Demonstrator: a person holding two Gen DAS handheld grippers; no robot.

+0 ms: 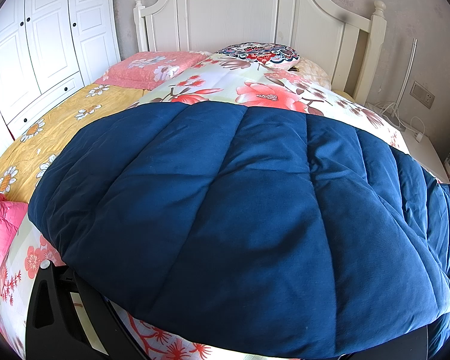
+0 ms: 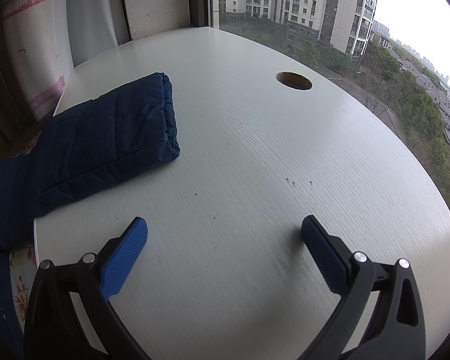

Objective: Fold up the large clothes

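Observation:
A dark blue quilted coat lies spread on the bed and fills most of the left wrist view. Its near edge drapes over my left gripper, hiding both fingertips. Only the black finger mount at lower left shows, far out to the side, so the jaws stand wide apart. In the right wrist view one blue sleeve of the coat rests on a white desk, cuff end pointing away. My right gripper hovers open over the bare desk, right of the sleeve, with nothing between its blue pads.
The bed carries a floral quilt, a yellow daisy sheet, a pink pillow and a pink garment at the left edge. Behind stand a white headboard and wardrobe. The desk has a cable hole and meets a window.

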